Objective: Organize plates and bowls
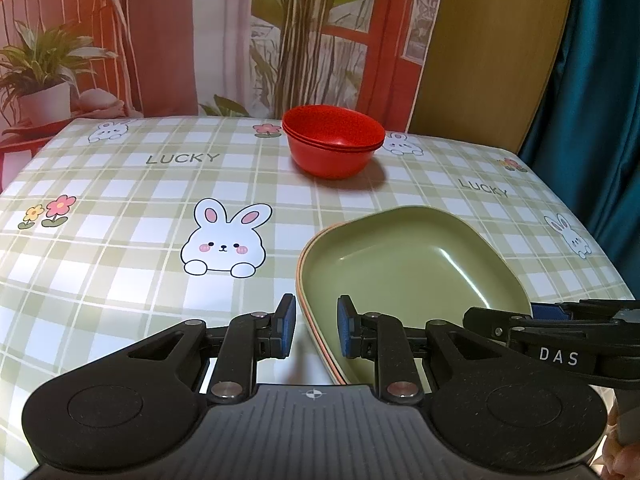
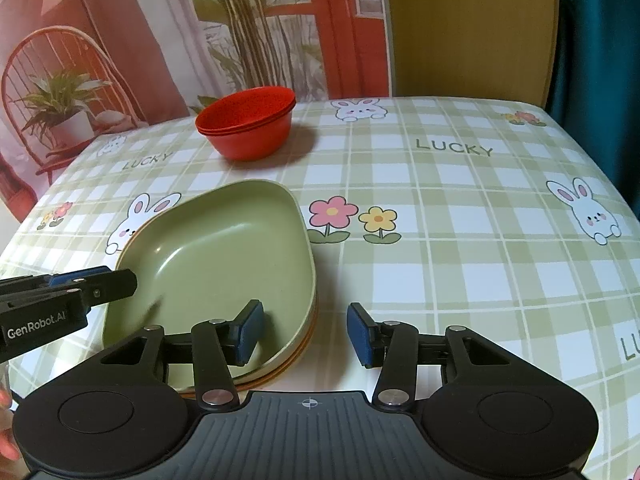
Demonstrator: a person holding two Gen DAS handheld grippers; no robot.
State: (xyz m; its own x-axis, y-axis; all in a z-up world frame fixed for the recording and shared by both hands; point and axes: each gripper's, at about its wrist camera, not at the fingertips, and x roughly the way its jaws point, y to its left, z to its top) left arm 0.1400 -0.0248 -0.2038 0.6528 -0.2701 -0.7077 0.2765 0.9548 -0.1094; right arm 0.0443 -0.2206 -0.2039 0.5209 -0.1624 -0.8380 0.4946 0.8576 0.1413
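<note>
Backdrop: printed cloth showing a red chair, potted plants and a window frame; a teal curtain hangs at the right edge.

Table: covered by a green-and-white checked cloth with rabbits, flowers and the word "LUCKY"; its near edge is hidden behind the gripper bodies.

Item 1: stack of red round plastic bowls, three rims countable, upright near the far edge of the table, well apart from the plates.

Item 2: stack of rounded-square plates, the top one green and glossy, with an orange rim or two showing beneath it; how many lie below is hard to make out. The stack's near corner is cut off by the grippers.

Item 3: left gripper, jaws spread, straddling the stack's left rim, one blue pad outside and one over the green plate, neither clearly touching.

Item 4: right gripper, jaws spread wide, left pad over the plate's interior, right pad over the cloth outside the rim.
</note>
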